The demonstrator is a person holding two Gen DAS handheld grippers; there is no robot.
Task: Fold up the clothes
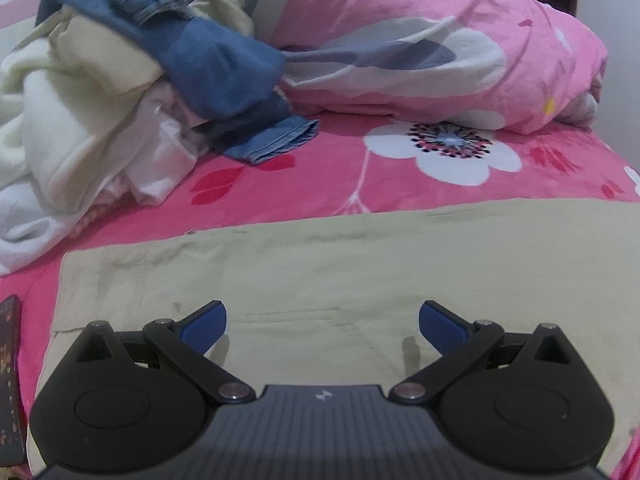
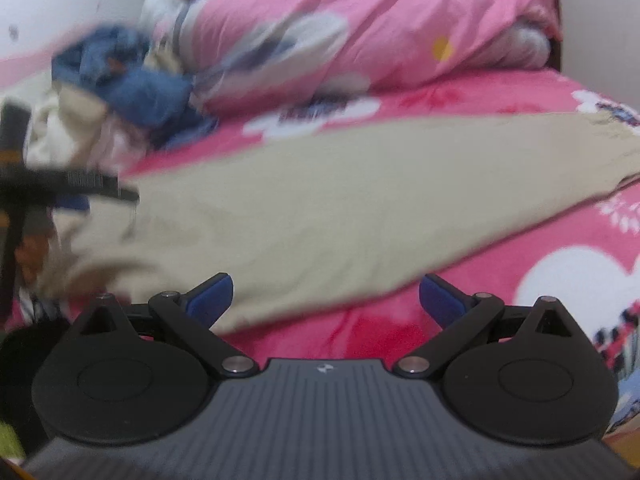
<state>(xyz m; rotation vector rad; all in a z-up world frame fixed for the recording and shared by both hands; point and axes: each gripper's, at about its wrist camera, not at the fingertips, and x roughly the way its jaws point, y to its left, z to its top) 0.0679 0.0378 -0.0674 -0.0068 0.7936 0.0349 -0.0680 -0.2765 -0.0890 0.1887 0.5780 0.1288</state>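
Landmark: beige garment [image 1: 340,280], spread flat across a pink floral bedsheet [image 1: 320,160].

- Left gripper [image 1: 322,326]: directly above the garment's near part, blue fingertips [image 1: 204,326] spread wide, grasping nothing.
- Right gripper [image 2: 326,300]: at the garment's near edge [image 2: 320,208], fingers likewise parted and empty (view motion-blurred).
- Dark patterned object [image 1: 10,380]: just left of the garment; what it is cannot be told.
- Heap of unfolded clothes [image 1: 100,120]: beyond the garment's left end, cream and white pieces under blue denim [image 1: 224,64].
- Pink floral quilt [image 1: 440,48]: bunched farthest behind the garment.
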